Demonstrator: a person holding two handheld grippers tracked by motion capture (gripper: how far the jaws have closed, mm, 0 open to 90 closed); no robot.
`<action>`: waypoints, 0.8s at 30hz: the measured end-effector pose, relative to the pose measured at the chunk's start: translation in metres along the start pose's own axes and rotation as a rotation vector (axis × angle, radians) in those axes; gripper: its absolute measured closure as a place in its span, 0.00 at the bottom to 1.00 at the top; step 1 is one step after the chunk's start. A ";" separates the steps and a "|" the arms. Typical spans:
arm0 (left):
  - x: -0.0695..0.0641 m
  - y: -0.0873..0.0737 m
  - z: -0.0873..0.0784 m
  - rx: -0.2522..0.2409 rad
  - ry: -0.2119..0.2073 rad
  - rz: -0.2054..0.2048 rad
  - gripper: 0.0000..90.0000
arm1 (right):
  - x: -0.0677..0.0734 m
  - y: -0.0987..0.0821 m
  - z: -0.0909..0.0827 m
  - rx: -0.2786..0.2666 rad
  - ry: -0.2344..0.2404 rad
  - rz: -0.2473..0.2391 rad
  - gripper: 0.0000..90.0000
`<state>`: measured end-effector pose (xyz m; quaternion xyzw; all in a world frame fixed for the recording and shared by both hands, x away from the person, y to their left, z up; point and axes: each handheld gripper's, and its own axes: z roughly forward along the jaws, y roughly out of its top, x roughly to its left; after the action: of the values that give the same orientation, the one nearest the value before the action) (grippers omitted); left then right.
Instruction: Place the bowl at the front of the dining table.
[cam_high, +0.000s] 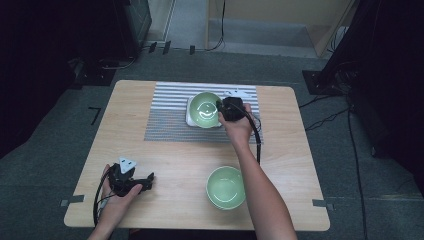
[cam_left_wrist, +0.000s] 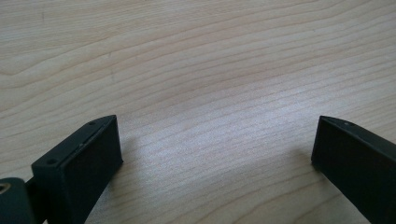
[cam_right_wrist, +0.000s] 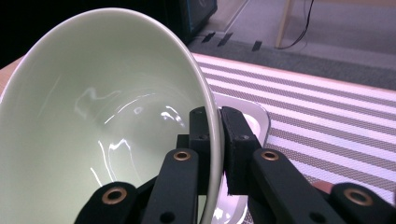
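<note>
High view: a pale wood-grain counter (cam_high: 175, 155) with rounded corners carries a grey-and-white striped woven mat (cam_high: 170, 112) toward its far side. On the mat sits a white, rounded-square dish (cam_high: 191, 116), and over it a glossy pale-green bowl (cam_high: 205, 109), round and smooth, held tilted. A second green bowl (cam_high: 226, 187) of the same make stands upright on bare wood at about five o'clock from the counter's middle, well apart from the first. The right forearm stretches from the bottom edge up toward one o'clock, the hand wrapped round the right hand-held gripper (cam_high: 220, 106), which meets the tilted bowl at its three o'clock rim. In the right gripper view the black jaws stand narrow, pinching the bowl's thin rim (cam_right_wrist: 215, 135) between them, one pad inside the bowl and one outside; the white dish (cam_right_wrist: 254, 122) lies just behind, on the striped mat (cam_right_wrist: 327, 112). The left hand rests at the counter's seven o'clock corner, holding the left hand-held gripper (cam_high: 145, 181) low, pointing toward three o'clock. In the left gripper view its jaws stand wide apart over bare wood (cam_left_wrist: 210, 84), with nothing between them.
</note>
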<state>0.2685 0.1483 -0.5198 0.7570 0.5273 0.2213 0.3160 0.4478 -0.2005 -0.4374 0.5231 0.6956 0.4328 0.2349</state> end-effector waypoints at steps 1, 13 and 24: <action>0.000 0.000 0.000 -0.001 0.000 -0.001 0.01 | -0.001 0.004 0.006 0.027 -0.010 -0.013 0.94; 0.000 0.000 0.000 -0.001 0.000 -0.001 0.01 | -0.001 0.010 0.033 0.169 -0.014 -0.008 0.94; 0.000 0.000 0.000 -0.001 0.000 -0.001 0.01 | 0.000 0.013 0.058 0.276 -0.044 0.064 0.94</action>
<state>0.2686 0.1483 -0.5198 0.7567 0.5275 0.2213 0.3165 0.4999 -0.1794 -0.4560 0.5817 0.7261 0.3289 0.1621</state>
